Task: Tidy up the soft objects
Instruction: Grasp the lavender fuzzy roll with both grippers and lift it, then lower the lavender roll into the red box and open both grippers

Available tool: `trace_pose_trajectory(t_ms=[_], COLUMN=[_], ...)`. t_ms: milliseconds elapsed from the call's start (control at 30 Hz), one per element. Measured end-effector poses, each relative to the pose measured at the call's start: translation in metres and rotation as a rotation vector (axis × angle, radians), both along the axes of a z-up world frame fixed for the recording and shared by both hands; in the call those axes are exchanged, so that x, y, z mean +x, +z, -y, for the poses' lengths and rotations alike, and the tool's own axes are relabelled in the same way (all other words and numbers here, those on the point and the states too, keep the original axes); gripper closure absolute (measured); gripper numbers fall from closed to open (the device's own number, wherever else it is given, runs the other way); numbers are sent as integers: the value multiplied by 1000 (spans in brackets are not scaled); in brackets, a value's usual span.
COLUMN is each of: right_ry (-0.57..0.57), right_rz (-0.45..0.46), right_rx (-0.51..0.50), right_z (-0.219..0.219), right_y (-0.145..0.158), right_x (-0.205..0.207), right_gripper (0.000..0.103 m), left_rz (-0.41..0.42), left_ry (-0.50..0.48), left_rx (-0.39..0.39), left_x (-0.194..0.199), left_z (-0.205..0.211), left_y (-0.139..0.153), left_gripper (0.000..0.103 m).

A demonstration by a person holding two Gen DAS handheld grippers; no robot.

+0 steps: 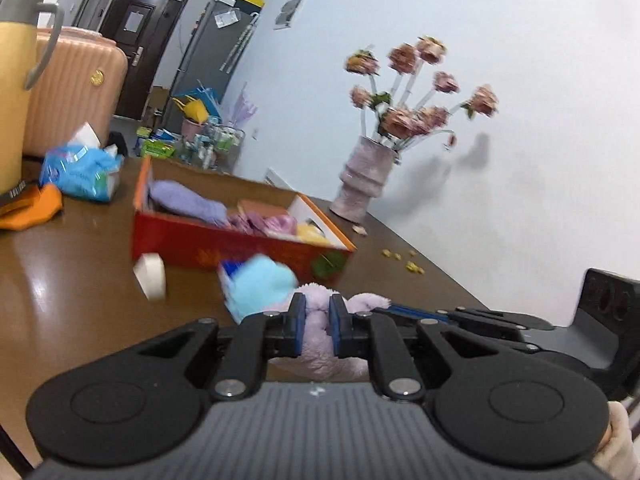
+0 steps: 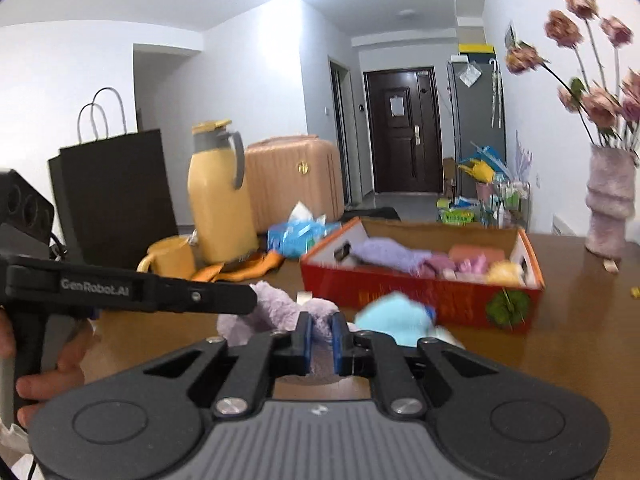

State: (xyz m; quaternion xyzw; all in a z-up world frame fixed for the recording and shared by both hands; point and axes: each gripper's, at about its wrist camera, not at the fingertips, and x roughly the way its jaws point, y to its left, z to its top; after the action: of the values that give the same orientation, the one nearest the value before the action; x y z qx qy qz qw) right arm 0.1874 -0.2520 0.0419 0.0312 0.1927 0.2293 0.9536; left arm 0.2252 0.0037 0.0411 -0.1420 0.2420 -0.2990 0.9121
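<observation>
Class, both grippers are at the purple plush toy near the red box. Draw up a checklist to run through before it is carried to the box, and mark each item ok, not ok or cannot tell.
1. Left gripper shut on the purple plush toy: ok.
2. Right gripper shut on the same toy: ok.
3. Red box open on top: ok.
4. Free room in the box among the soft things already inside: cannot tell.
5. Way to the box clear: not ok, a light blue soft thing lies between the toy and the box.
6. Toy lifted off the table: cannot tell.
</observation>
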Motion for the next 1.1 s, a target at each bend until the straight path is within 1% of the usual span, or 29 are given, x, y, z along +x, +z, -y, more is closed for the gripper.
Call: trace_pose_trajectory(t_ms=[67, 100, 133, 200, 267, 333, 367, 400, 433, 467, 500, 533, 567, 600, 633, 667, 700, 733, 767, 833, 900, 967, 1033, 1067, 1100], right_ry=[-15, -24, -31, -37, -37, -43, -39, -37, -33, -25, -10, 3, -1, -18, -42, -67, -83, -95, -111, -135, -153, -150, -148, -149, -149], right_rz=[-22, -14, 0, -10, -41, -79, -89, -90, -88, -80, -71, -62, -58, -67, -89, -118, -136, -155, -182, -238, -262, -249, -243, -242, -243], right_rx=[0, -16, -33, -47, -46, -57, -66, -60, -41, -15, 18, 57, 104, 137, 169, 200, 225, 251, 263, 236, 194, 167, 157, 158, 159], right_z=[11, 14, 16, 18, 20, 19, 19, 21, 24, 27, 31, 36, 42, 44, 47, 48, 50, 51, 50, 44, 37, 35, 34, 35, 35], right_y=[-10, -17, -24, -39, -54, -63, -66, -67, -68, -66, -65, -64, -63, -62, -63, -64, -65, -69, -72, -81, -89, -93, -94, -96, -97], right_x=[-17, -27, -36, -50, -64, -76, -83, -92, -101, -108, -114, -118, -119, -116, -111, -102, -95, -87, -78, -65, -62, -68, -74, -76, -76], right_gripper=[93, 93, 93, 93, 89, 85, 80, 66, 49, 43, 38, 40, 40, 40, 42, 47, 56, 65, 67, 71, 72, 72, 73, 73, 75], left_rz=[-36, -43, -42, -21, -68, -103, -110, -112, -106, -94, -78, -66, -73, -103, -151, -207, -254, -284, -309, -330, -320, -315, -291, -284, -284], left_ry=[4, 1, -4, -14, 0, -6, -14, -34, -48, -49, -55, -64, -58, -46, -30, -10, 7, 16, 20, 19, 25, 24, 9, 4, -1], left_rx=[-29, -38, -30, 15, 52, 32, 22, 11, -3, -23, -44, -60, -68, -71, -74, -72, -68, -64, -58, -56, -52, -54, -56, -51, -45], left_x=[-16, -24, -32, -50, -61, -71, -77, -83, -89, -95, -99, -100, -97, -91, -83, -73, -64, -58, -55, -54, -57, -59, -63, -63, -62], left_z=[6, 9, 12, 21, 23, 17, 14, 10, 6, 1, -4, -5, -6, -4, -2, 2, 6, 10, 13, 15, 12, 9, 9, 11, 14], left_y=[-14, -22, -30, -49, -64, -73, -74, -73, -71, -67, -64, -61, -60, -59, -60, -63, -68, -73, -78, -86, -90, -90, -87, -86, -87], left_gripper=[91, 92, 92, 92, 92, 90, 83, 75, 50, 32, 29, 29, 29, 29, 29, 37, 43, 52, 58, 63, 63, 61, 61, 61, 65])
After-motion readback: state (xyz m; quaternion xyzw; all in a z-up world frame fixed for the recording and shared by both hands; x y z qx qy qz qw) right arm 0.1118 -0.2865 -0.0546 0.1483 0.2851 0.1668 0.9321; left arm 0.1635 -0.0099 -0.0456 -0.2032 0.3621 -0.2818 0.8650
